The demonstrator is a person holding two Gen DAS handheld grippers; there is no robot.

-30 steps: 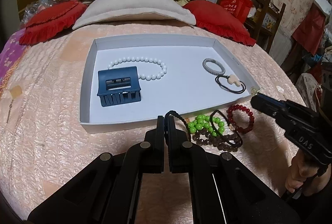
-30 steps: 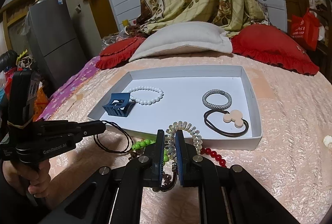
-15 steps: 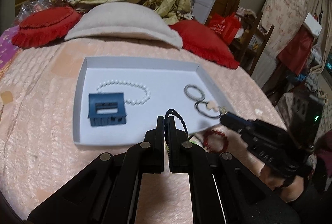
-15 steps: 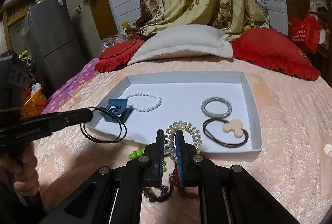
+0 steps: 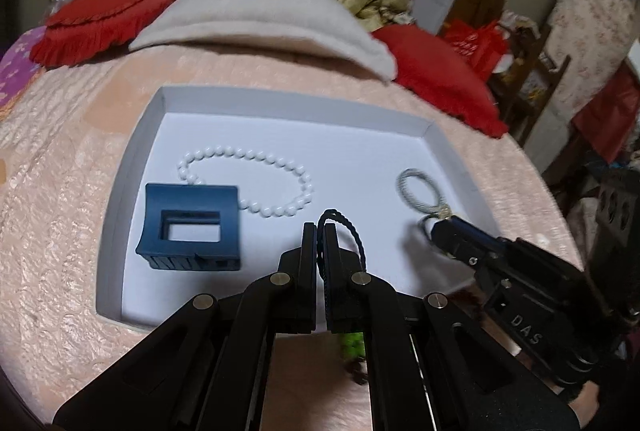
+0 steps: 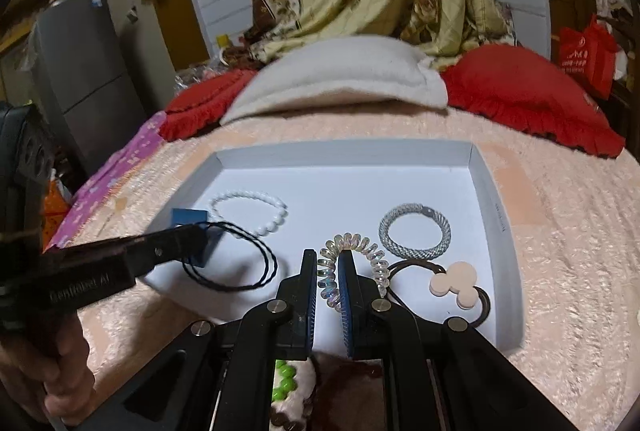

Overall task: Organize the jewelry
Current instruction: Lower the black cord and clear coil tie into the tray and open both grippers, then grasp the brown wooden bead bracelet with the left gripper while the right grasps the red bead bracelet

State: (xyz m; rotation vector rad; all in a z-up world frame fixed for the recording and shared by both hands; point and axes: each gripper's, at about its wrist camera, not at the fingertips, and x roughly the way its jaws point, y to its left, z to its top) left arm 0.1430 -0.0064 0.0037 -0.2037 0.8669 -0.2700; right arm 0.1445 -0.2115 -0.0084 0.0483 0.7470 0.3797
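So a thin black braided cord loop [image 5: 347,231] is being pinched tight between the clenched jaws of the left gripper [image 5: 320,231], and it's being held just over the near part of the white tray [image 5: 132,151], hanging in the air above the tray floor. From the right wrist view the same loop [image 6: 236,263] is being dangled off that gripper's tip beside the blue hair claw [image 6: 192,227].

Meanwhile a clear iridescent spiral hair tie [image 6: 356,263] is being squeezed by the right gripper [image 6: 327,263], jaws nearly closed on one side of the coil, with the rest of the ring sticking out above the fingertips, over the tray's near edge.

Already being kept inside the tray: the blue hair claw [image 5: 191,227] on the left side, a white bead bracelet [image 5: 256,183] touching it from behind, a silver mesh bracelet [image 6: 416,235] toward the right, and a dark hair elastic with a peach charm [image 6: 456,283] just in front of that one.

Some green beads [image 6: 285,383] and dark ones are being left on the pink bedspread [image 6: 568,231], mostly hidden under the right gripper.
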